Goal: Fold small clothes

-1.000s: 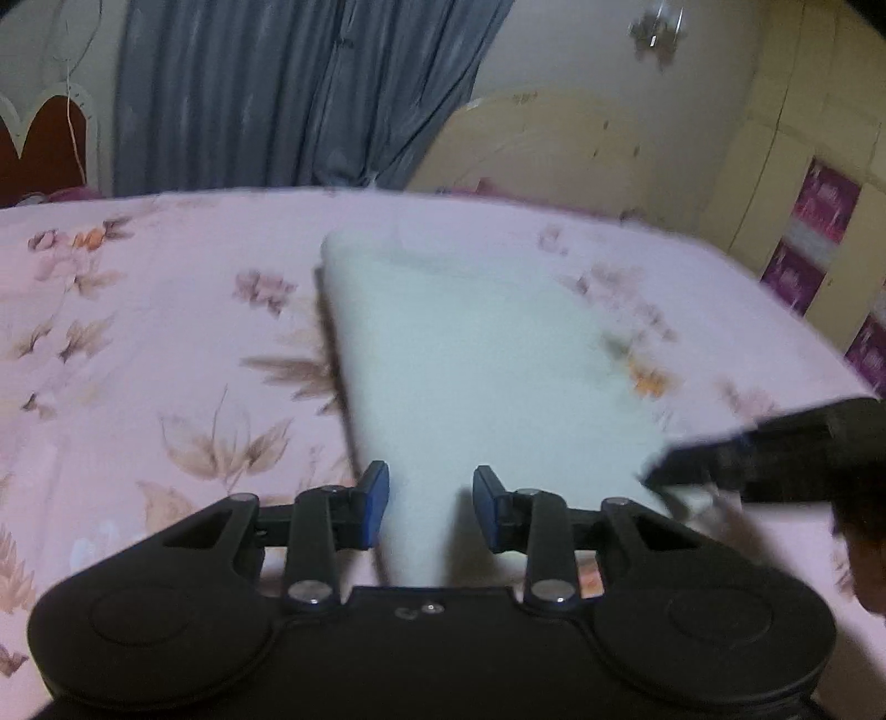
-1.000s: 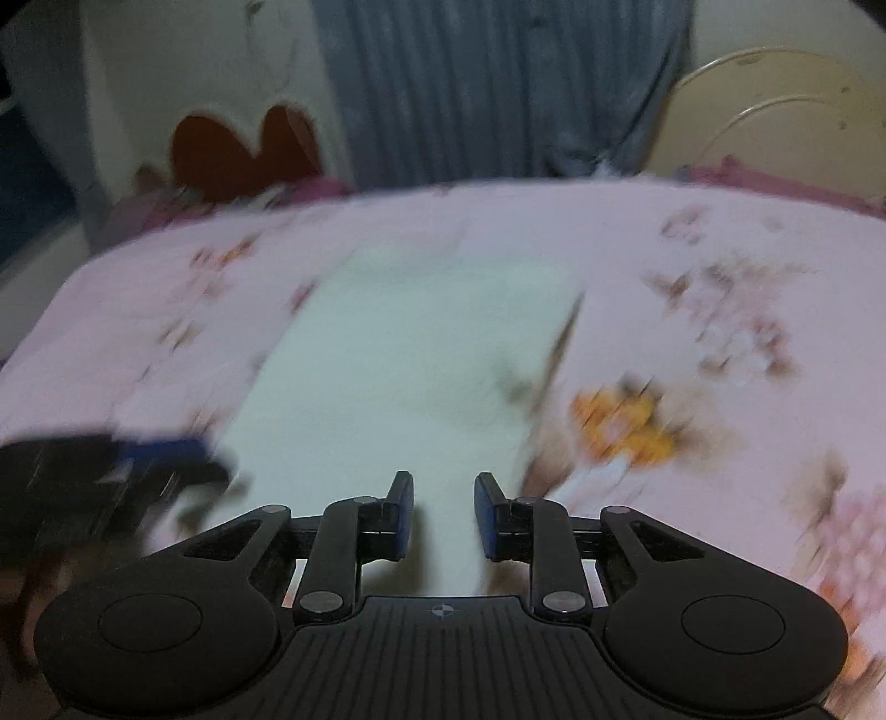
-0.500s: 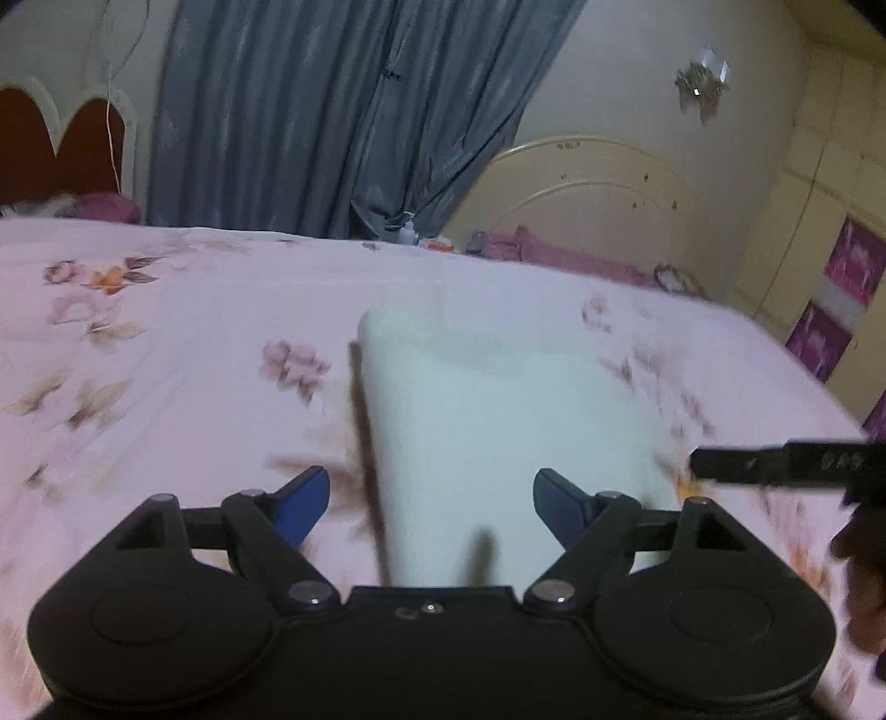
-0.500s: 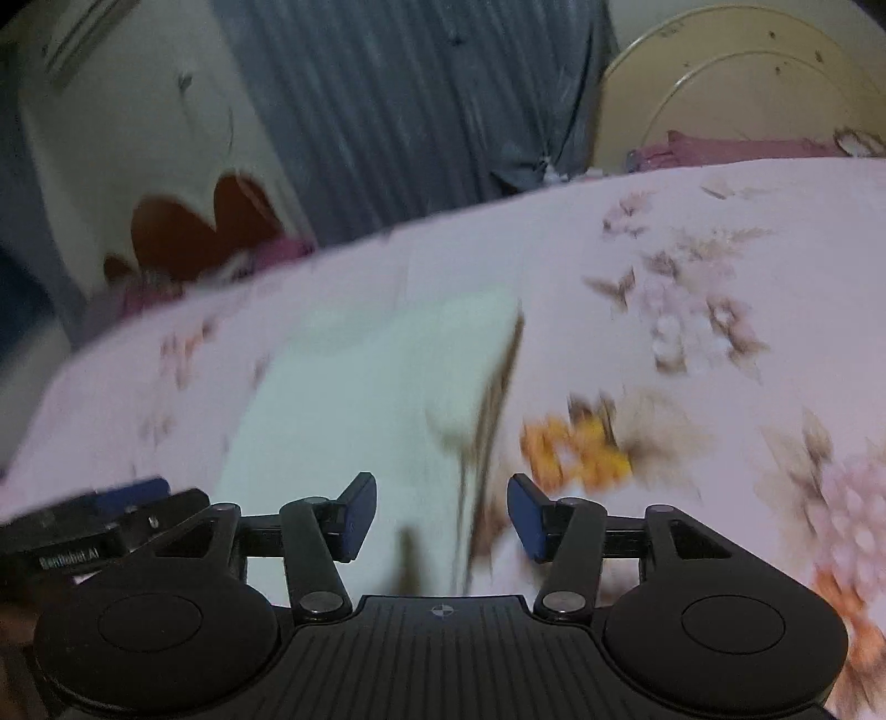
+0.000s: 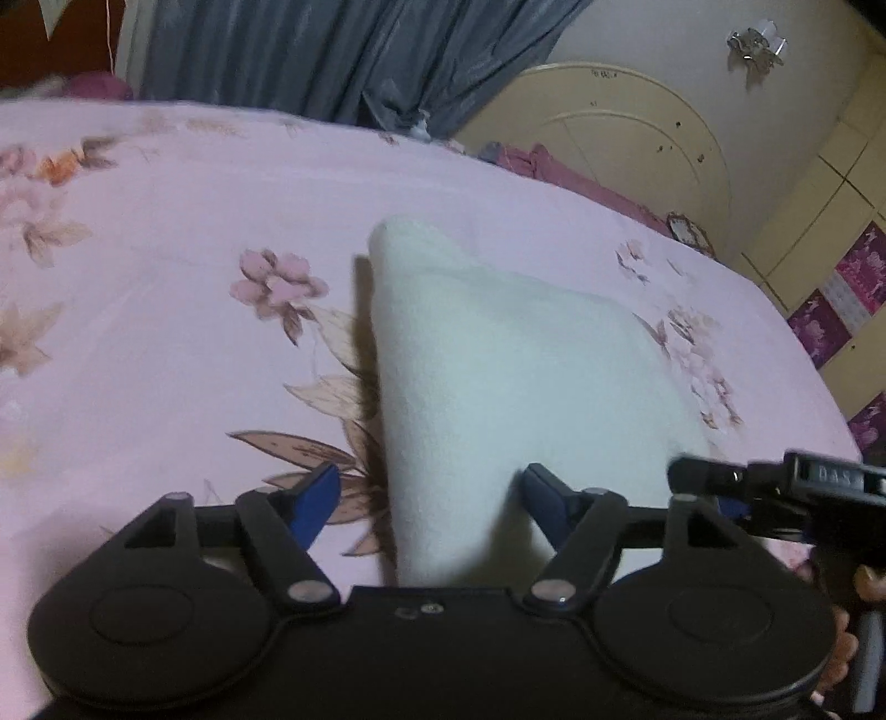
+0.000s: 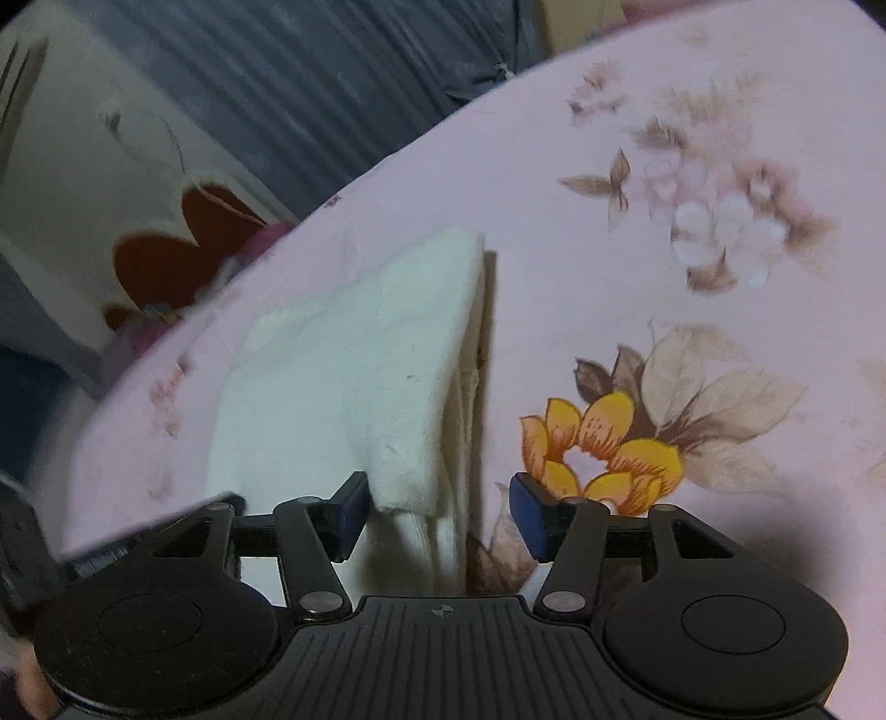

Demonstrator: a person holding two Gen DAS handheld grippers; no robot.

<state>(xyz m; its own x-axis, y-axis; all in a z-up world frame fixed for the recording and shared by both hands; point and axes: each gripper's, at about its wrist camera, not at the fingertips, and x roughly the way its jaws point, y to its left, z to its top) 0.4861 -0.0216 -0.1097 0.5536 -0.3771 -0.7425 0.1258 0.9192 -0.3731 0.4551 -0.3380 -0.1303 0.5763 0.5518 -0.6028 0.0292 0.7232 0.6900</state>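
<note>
Both tools, left tool [image 5: 426, 498] closing and right tool [image 6: 437, 512] spread, are straddling the white garment [image 5: 498, 387]; snagging its loose edge risks undoing the fold on the bed [image 5: 166, 221].

A bed [image 5: 183, 221] with a pink flowered sheet filled the room. Behind its far edge hung grey-blue curtains [image 5: 310, 55]; beside them stood a cream arched headboard [image 5: 626, 138]. A small lamp [image 5: 756, 47] hung on the cream wall.

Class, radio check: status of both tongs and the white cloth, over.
Left tongs closing, nothing pinched. Right tongs open, straddling the white cloth's near corner. Cloth folded on the bedsheet. Nothing in the way.
</note>
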